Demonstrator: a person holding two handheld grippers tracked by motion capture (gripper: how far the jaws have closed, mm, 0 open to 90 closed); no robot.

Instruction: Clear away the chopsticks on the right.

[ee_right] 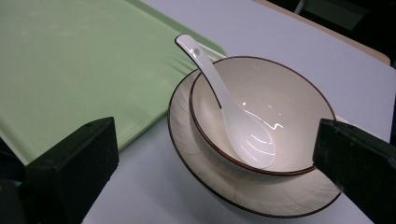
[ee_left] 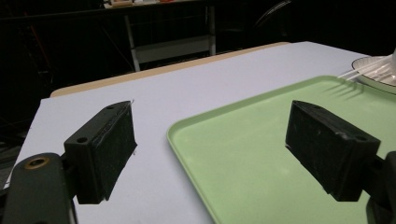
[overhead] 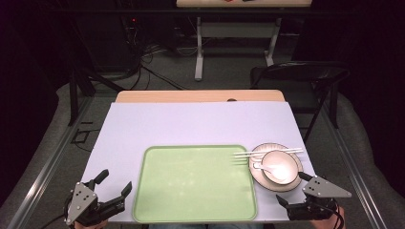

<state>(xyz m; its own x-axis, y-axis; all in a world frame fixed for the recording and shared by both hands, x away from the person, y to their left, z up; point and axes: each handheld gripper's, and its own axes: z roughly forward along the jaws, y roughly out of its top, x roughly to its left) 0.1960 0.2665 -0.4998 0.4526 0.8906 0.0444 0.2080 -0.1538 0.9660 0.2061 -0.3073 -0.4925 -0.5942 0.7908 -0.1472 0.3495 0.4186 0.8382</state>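
Observation:
A pale green tray (overhead: 191, 191) lies on the lavender table near its front edge. To its right a white bowl (overhead: 282, 167) sits on a dark-rimmed plate (overhead: 260, 179), with a white spoon (overhead: 265, 167) resting in the bowl and white chopsticks (overhead: 267, 152) across the plate's far side. My left gripper (overhead: 114, 183) is open at the tray's front left corner, its jaws straddling the tray's left rim (ee_left: 187, 154). My right gripper (overhead: 293, 188) stands open just in front of the bowl (ee_right: 261, 116) and spoon (ee_right: 233, 116), nothing between its jaws.
A black folding chair (overhead: 301, 76) stands beyond the table's far right corner. Another table's legs (overhead: 198, 47) and cables are on the floor behind. The far half of the lavender table (overhead: 200, 124) is bare.

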